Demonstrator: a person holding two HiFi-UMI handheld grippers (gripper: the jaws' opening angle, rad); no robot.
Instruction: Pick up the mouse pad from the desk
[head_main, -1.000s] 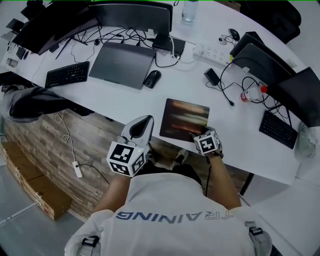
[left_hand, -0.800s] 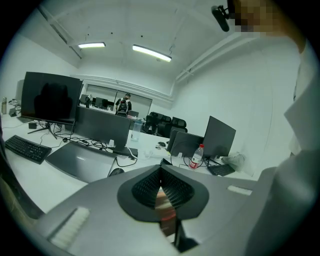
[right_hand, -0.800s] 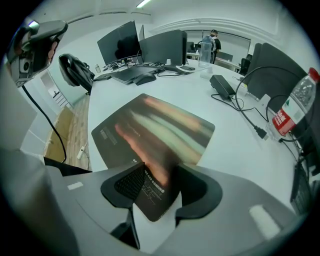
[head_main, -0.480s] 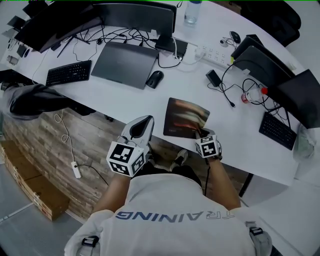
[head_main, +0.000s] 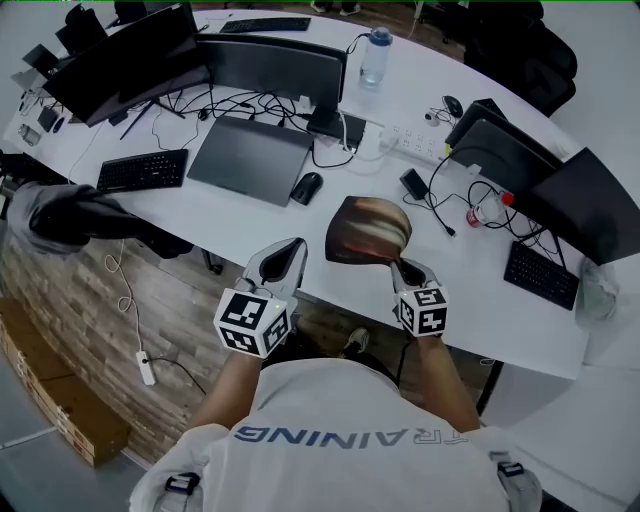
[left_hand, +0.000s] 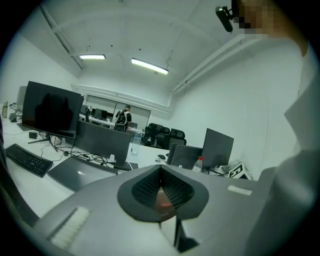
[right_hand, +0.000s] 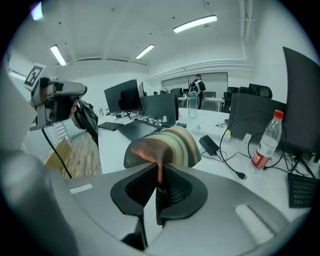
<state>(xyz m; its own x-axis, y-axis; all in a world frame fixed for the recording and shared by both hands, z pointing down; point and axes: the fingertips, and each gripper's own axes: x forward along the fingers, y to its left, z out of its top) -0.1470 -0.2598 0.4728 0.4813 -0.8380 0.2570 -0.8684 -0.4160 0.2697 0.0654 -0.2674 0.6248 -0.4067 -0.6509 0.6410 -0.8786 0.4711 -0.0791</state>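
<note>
The mouse pad (head_main: 368, 228), brown and orange with pale stripes, hangs curled above the white desk (head_main: 455, 268) near its front edge. My right gripper (head_main: 401, 266) is shut on the pad's near edge; its jaws have just been closing with the pad between them. In the right gripper view the pad (right_hand: 172, 145) arches up and away from the pinched pads of that gripper (right_hand: 159, 172). My left gripper (head_main: 291, 246) hovers at the desk's front edge, left of the pad, shut with nothing in it. The left gripper view shows its jaws (left_hand: 161, 185) pressed together.
A closed grey laptop (head_main: 245, 158), a black mouse (head_main: 306, 186) and a keyboard (head_main: 142, 170) lie left of the pad. Cables, a dark adapter (head_main: 415, 183) and a red-capped bottle (right_hand: 263, 142) sit to the right. Monitors line the back, with a water bottle (head_main: 374, 55).
The pad lay flat on the desk; the right gripper closed on its near edge and raised it, so it now hangs curled. The left gripper rose slightly.
</note>
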